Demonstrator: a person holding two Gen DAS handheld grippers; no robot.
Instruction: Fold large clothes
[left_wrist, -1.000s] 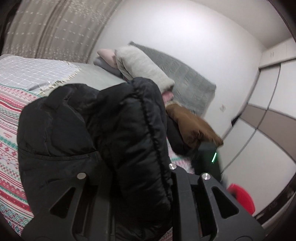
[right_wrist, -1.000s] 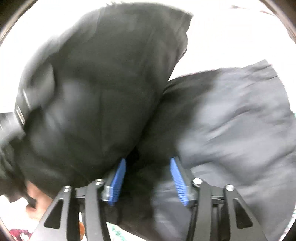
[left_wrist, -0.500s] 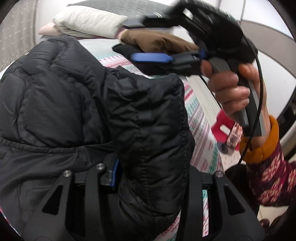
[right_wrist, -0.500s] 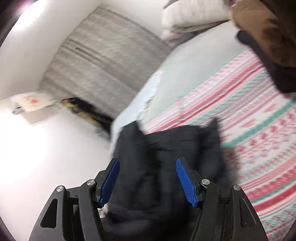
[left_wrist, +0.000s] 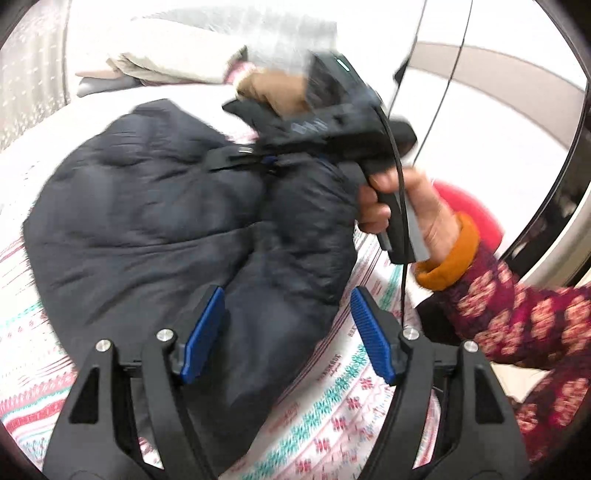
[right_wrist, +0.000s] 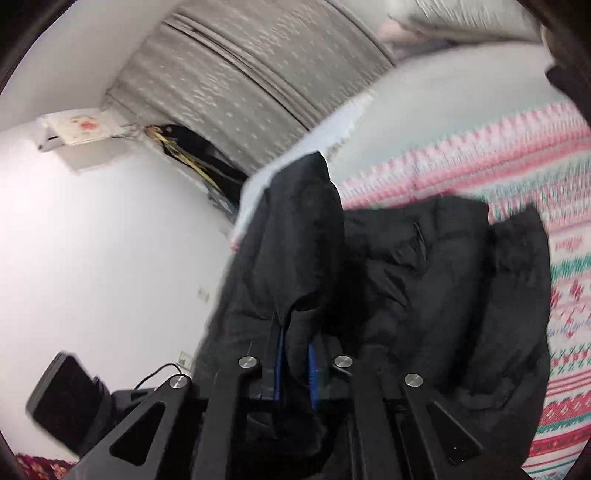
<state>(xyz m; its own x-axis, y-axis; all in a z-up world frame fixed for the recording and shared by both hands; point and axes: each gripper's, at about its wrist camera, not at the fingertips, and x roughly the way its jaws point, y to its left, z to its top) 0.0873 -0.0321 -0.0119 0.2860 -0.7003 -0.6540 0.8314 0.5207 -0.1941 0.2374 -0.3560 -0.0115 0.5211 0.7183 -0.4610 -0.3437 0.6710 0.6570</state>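
Observation:
A black puffer jacket (left_wrist: 155, 221) lies bunched on the patterned bedspread (left_wrist: 332, 417). My left gripper (left_wrist: 286, 332) hangs over the jacket's near edge, its jaws opening, blue pads apart with padded fabric loosely between them and not pressed. In the left wrist view my right gripper (left_wrist: 258, 158) is held by a hand (left_wrist: 413, 206) over the jacket's far side. In the right wrist view the right gripper (right_wrist: 295, 365) is shut on a fold of the jacket (right_wrist: 295, 258), which stands up from between its blue pads.
Pillows (left_wrist: 177, 66) and a brown garment (left_wrist: 273, 92) lie at the head of the bed. A wardrobe (left_wrist: 498, 122) and a red object (left_wrist: 469, 210) are beside the bed on the right. In the right wrist view a curtain (right_wrist: 258, 66) and white wall (right_wrist: 92, 240) show.
My left gripper let go of the jacket's sleeve and opened wide. My right gripper came down onto the jacket and shut on a fold of it.

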